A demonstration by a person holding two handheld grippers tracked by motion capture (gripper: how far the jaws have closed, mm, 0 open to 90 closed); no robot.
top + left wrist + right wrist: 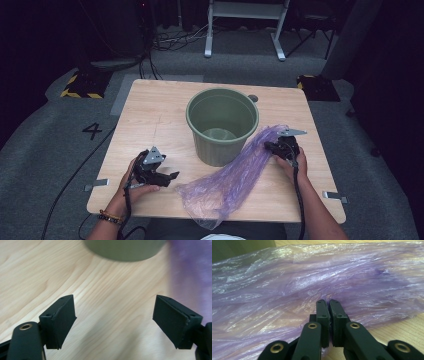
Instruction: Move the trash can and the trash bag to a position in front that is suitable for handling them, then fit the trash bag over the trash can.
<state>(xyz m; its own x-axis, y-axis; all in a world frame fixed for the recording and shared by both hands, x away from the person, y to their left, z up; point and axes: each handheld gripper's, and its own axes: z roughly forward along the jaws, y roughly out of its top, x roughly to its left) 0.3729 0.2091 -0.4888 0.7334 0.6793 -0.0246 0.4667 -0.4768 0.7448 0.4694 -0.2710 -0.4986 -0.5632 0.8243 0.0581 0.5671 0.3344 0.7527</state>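
Purple bag [227, 177] lies right of the green bucket [222, 125]; in the right gripper view we see our right gripper [329, 305] jaws pinching its film, while the left gripper [113, 320] jaws gape over bare bench [110, 295].

Table [150, 110]: light wood-grain top, rectangular with rounded corners, standing on grey carpet. A small dark round spot near its far edge, just behind the bucket.

On it:
- Bucket [222, 125]: green plastic, upright, open, at centre, nearer the far edge.
- Plastic bag [227, 180]: thin, purple, see-through, crumpled, stretched diagonally from right of the bucket to the near edge, which its lower end overhangs slightly.
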